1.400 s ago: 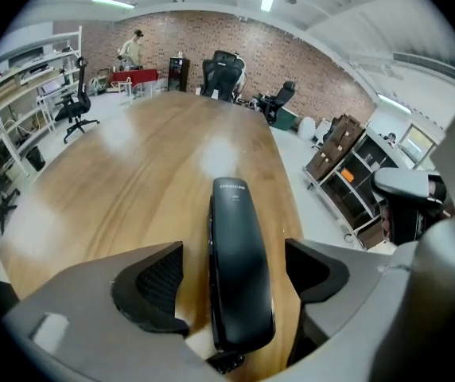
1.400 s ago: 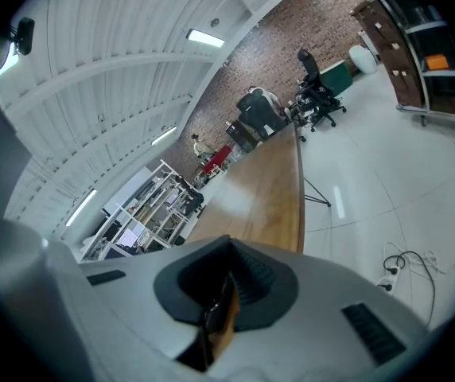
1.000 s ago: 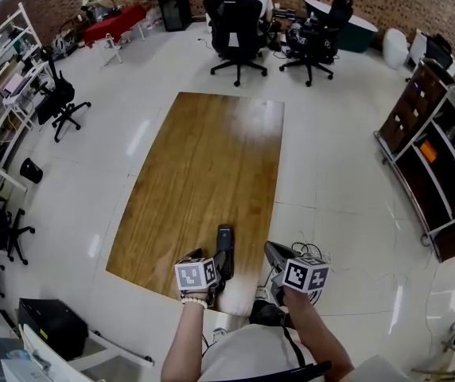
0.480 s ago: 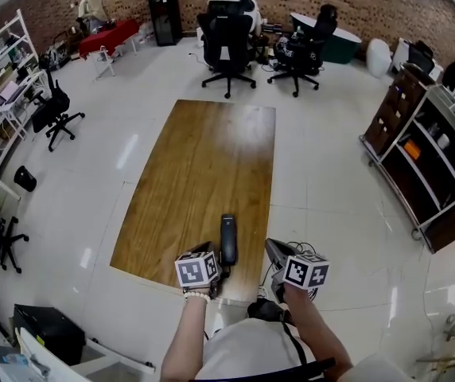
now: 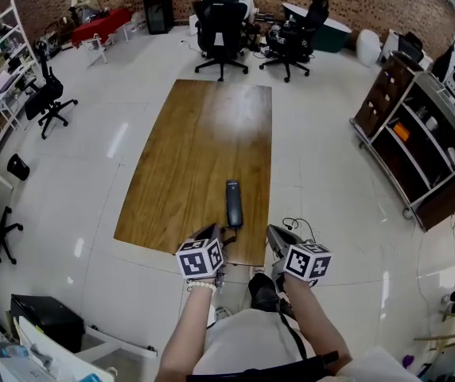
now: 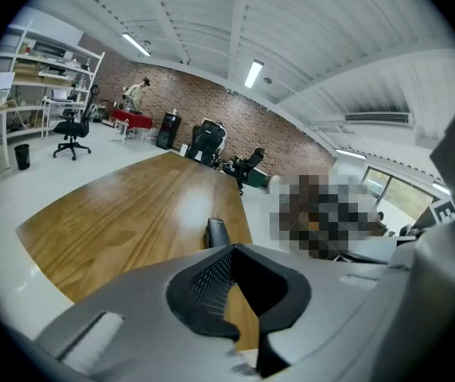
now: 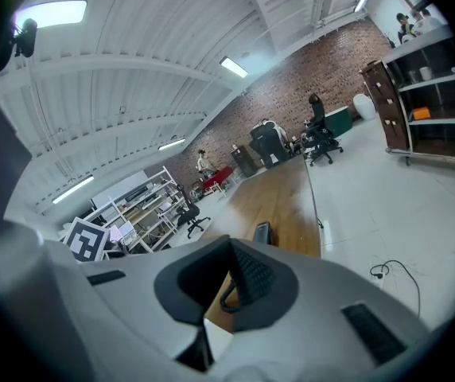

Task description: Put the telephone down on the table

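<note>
A dark telephone handset (image 5: 233, 204) lies flat near the wooden tabletop's (image 5: 204, 134) near edge, with the left claw (image 5: 210, 232) and right claw (image 5: 276, 237) clenched empty just short of it; it looks light, rigid and smooth, best gripped across its narrow middle.

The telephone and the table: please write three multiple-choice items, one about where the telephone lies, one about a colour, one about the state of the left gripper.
1. Where does the telephone lie?
A) on the floor
B) on the table, by its nearest edge
C) on a shelf

2. What colour is the table top?
A) white
B) green
C) brown

3. How do the left gripper's jaws stand?
A) together, empty
B) shut on the telephone
C) wide apart

Answers: 1 B, it rests flat on the wood; 2 C, the head view shows brown wood grain; 3 A, the pads meet and the telephone lies beyond them.
</note>
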Available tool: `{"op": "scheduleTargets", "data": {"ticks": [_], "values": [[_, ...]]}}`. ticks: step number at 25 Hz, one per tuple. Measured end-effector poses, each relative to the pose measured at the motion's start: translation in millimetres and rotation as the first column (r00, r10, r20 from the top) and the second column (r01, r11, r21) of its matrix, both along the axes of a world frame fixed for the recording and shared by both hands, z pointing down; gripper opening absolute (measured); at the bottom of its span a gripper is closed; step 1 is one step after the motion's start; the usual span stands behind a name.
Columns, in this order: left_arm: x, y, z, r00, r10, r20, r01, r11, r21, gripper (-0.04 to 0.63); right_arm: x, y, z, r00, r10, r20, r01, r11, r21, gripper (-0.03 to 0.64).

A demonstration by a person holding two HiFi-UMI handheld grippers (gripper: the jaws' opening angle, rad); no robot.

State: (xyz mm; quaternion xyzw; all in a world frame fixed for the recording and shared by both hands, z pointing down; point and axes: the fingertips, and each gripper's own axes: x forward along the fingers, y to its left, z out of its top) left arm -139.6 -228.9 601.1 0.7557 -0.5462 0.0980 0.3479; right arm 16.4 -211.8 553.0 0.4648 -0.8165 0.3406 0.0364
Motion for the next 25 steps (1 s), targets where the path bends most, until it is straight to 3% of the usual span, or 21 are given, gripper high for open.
{"op": "scheduleTargets", "data": {"ticks": [7, 11, 17, 25], "values": [[-10, 51, -1, 0.999, 0.038, 0.029, -0.038, 0.999, -0.009, 0.0, 5, 62, 14, 0.999, 0.017, -0.03, -0.019, 0.999, -0.046, 0.012], [5, 67, -16, 0.996, 0.075, 0.037, -0.076, 0.997, 0.017, 0.0, 16, 74, 6, 1.0, 0.022, -0.017, -0.023, 0.999, -0.035, 0.012], [26, 82, -32, 0.997, 0.068, 0.041, -0.07, 0.996, 0.051, 0.0, 29, 92, -2, 1.0, -0.001, -0.015, 0.001, 1.0, -0.012, 0.012], [62, 131, -35, 0.992, 0.08, 0.093, -0.084, 0.996, 0.04, 0.0, 50, 126, -5, 0.999, -0.035, 0.011, 0.035, 0.999, 0.011, 0.012]]}}
